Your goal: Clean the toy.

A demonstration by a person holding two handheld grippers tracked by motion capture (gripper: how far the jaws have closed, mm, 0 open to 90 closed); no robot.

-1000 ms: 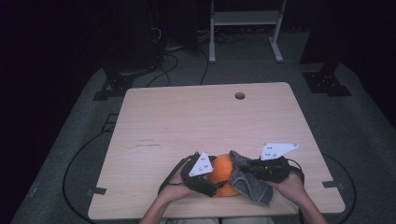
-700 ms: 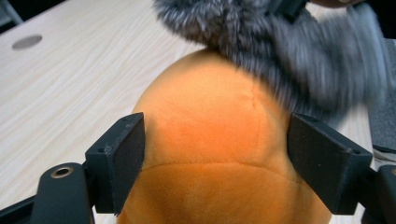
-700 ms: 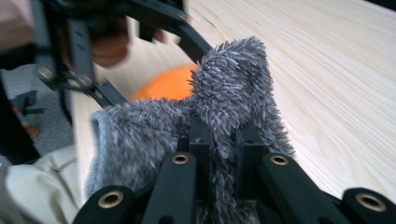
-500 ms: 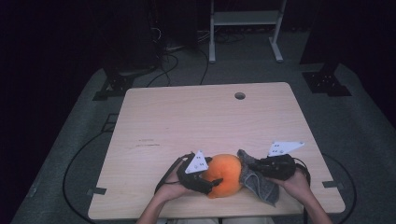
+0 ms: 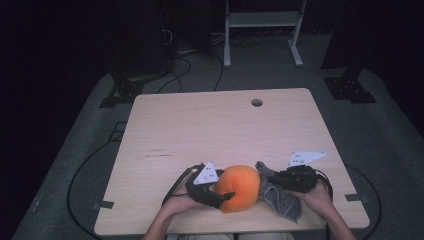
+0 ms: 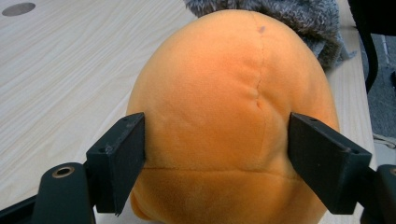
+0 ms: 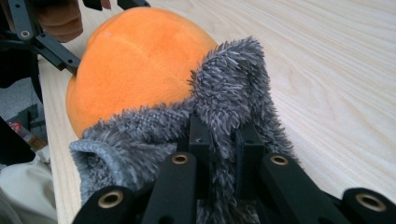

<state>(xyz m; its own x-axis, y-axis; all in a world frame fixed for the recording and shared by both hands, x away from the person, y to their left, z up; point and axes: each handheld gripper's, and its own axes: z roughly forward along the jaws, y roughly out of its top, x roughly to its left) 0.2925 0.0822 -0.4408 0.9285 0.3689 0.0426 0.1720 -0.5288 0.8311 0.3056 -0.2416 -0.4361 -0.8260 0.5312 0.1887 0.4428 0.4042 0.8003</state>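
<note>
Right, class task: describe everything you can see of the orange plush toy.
The orange plush toy is a rounded, egg-like ball of short soft pile with stitched seams. It lies near the wooden table's front edge. The left gripper's jaws press on its two sides. The grey fuzzy cloth, pinched by the right gripper, lies against its other side.

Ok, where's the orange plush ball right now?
In the high view the orange plush ball sits near the table's front edge, between the left gripper and the grey cloth.
</note>
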